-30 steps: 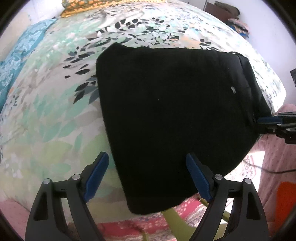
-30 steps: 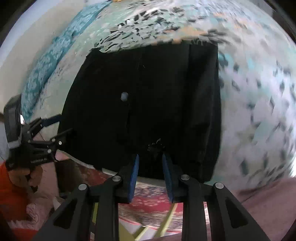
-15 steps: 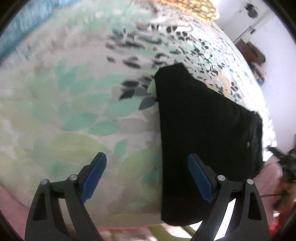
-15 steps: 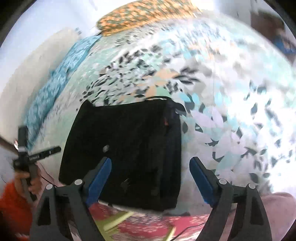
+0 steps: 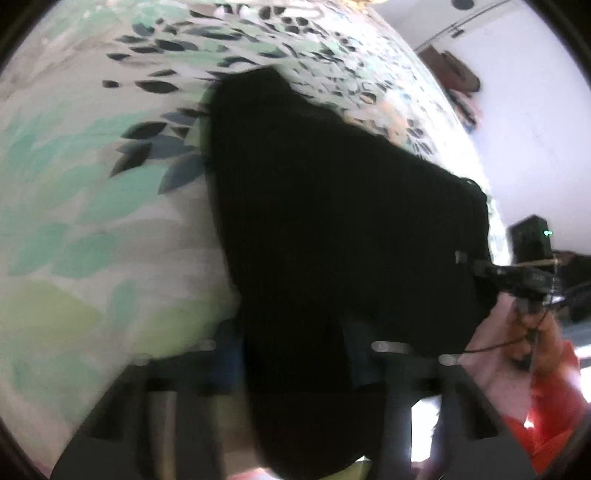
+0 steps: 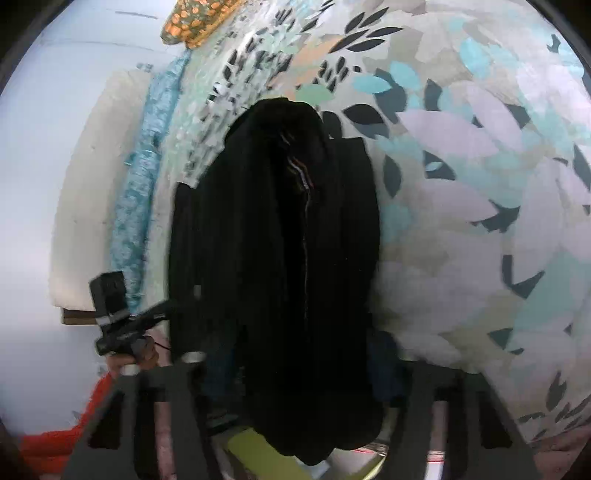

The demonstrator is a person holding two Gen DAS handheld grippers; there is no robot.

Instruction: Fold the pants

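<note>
The black pants [image 5: 332, 229] lie on the bed [image 5: 92, 221] as a compact, already doubled bundle, the near end hanging over the bed's edge at 6 o'clock, with a pale seam line running down the top layer in the right wrist view. Both grippers are on that near edge: the left gripper [image 5: 291, 354] has fabric between its fingers with the jaws set fairly wide, and the right gripper [image 6: 295, 369] looks the same, cloth filling the gap; both views are blurred, so I can't tell whether either is really clamped. My read: the lengthwise fold is done, and one more fold, near end carried toward 12 o'clock, remains. Around it, leaf-print bedding, an orange patterned pillow [image 6: 192, 22] at 11 o'clock.
</note>
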